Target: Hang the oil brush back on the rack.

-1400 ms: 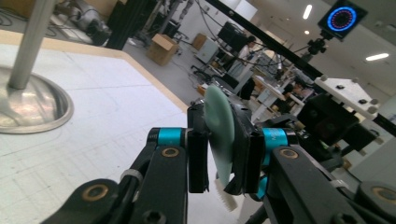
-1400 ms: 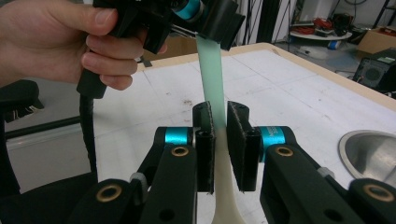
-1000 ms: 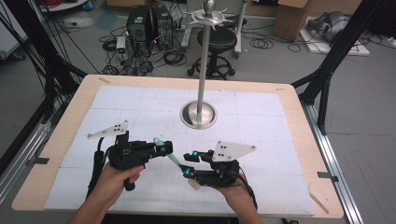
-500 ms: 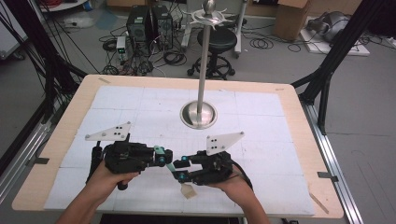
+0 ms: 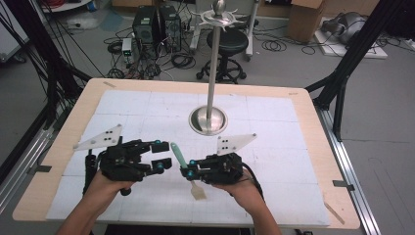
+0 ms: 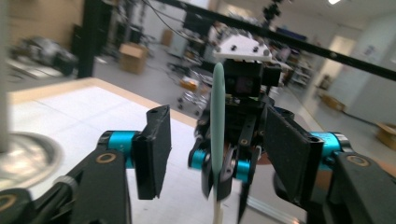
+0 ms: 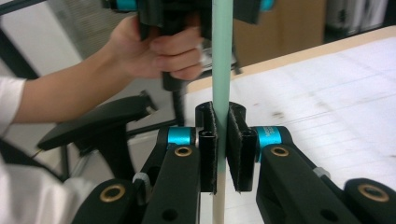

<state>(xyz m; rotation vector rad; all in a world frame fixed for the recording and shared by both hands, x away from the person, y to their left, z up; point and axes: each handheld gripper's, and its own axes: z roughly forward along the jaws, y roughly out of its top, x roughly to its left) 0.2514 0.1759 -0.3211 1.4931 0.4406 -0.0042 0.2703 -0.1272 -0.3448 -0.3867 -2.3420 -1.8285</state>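
Lengthwise, slim pale-green spatula [image 5: 179, 155], cream blade.

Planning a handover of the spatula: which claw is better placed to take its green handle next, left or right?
Left. The right claw is shut on the spatula, so it cannot regrasp. The left claw is open, its jaws either side of the green handle, which points toward it. It probably only needs to close.

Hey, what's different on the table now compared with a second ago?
The right gripper, shut on the green-handled spatula throughout, has turned to face the left gripper, swinging the spatula's handle up between that gripper's open jaws. Both grippers have drawn closer together. The left gripper has not closed on it. The metal stand and the table are as before.
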